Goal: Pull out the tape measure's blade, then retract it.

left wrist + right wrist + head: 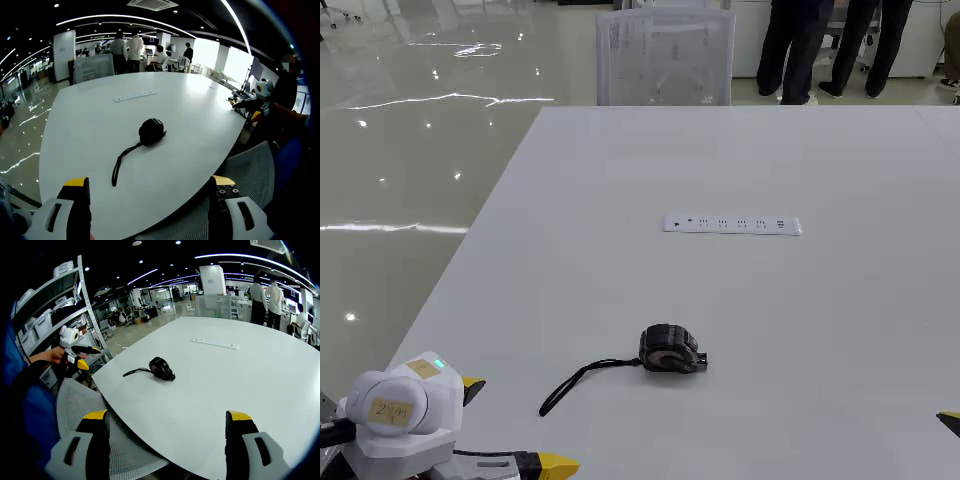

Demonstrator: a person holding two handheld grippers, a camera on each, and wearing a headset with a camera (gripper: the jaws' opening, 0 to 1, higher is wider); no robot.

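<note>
We have not yet begun: the tape measure point(670, 349) lies on the white table point(740, 150), near its front edge and well apart from both tools, with its black strap point(582, 382) trailing off toward the left side. The left tool point(150, 182) has its jaws spread wide and holds nothing; the right tool point(167, 415) is just as wide open and empty, and both hang off the table's near edge. The step in hand, as we judge it, is the approach and first grasp. To do it well we would bring one tool in to clamp the case across its flat sides and keep it pressed to the table, clear of the strap, then bring the other tool to the blade's hook. The hook seems to sit at the case's right-hand end in the head view, though it is too small for us to be sure. A power strip point(732, 224) lies farther back and should not interfere. As for containers, pale bins point(37, 322) sit on a shelf point(65, 315) in the right gripper view; we cannot tell their contents.
</note>
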